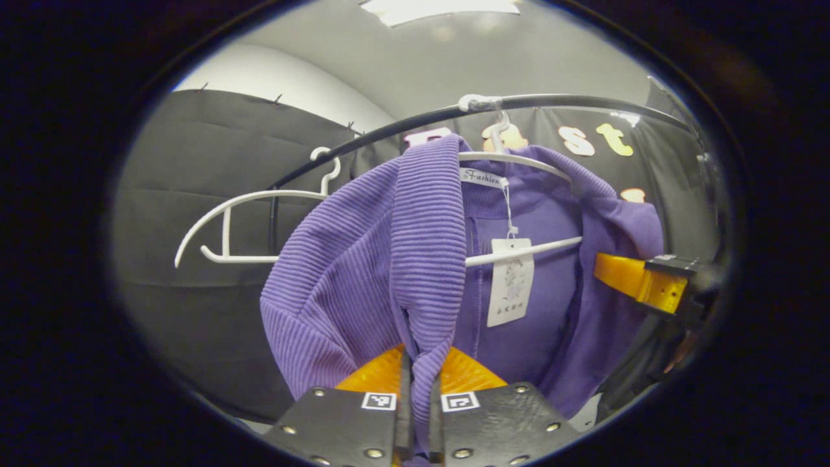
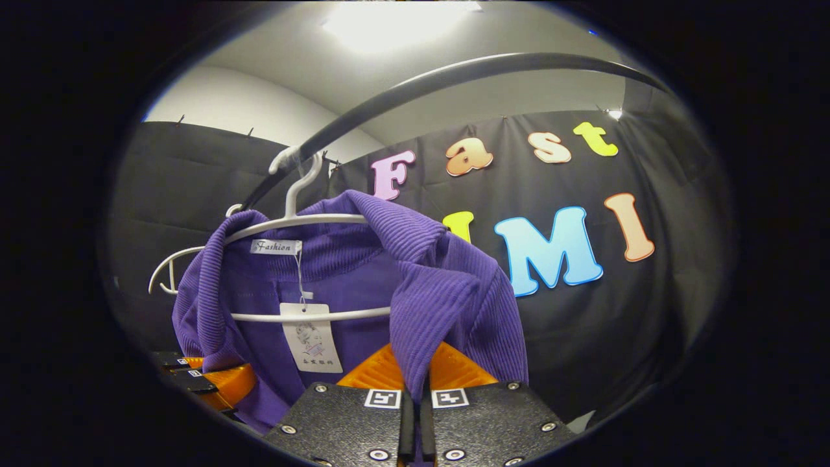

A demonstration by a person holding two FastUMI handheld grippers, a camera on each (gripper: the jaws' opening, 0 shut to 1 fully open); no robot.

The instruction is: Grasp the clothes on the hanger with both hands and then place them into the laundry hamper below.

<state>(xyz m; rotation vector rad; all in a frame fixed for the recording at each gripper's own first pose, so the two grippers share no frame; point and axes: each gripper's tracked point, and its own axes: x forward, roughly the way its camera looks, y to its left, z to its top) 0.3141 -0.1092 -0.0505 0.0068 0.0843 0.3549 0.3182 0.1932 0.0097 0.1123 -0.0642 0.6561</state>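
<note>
Both fingers [image 1: 382,373] pinching purple garment [image 1: 363,259], hanging lengthwise downward, white hanger [image 2: 305,224]

ribbed knit garment [image 1: 363,259] — smooth plastic hanger [image 1: 246,224]

Black rail [image 1: 583,102] curves overhead under a grey ceiling [image 2: 519,91] with 1 bright light [image 2: 389,19]; 1 bare white hanger [image 1: 224,227] hangs beside it.

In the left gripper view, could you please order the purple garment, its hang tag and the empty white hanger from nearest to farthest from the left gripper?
1. Purple garment: pinched in the left gripper jaws.
2. Hang tag: right of centre, beyond the fold.
3. Empty white hanger: far left, on the rail.
</note>
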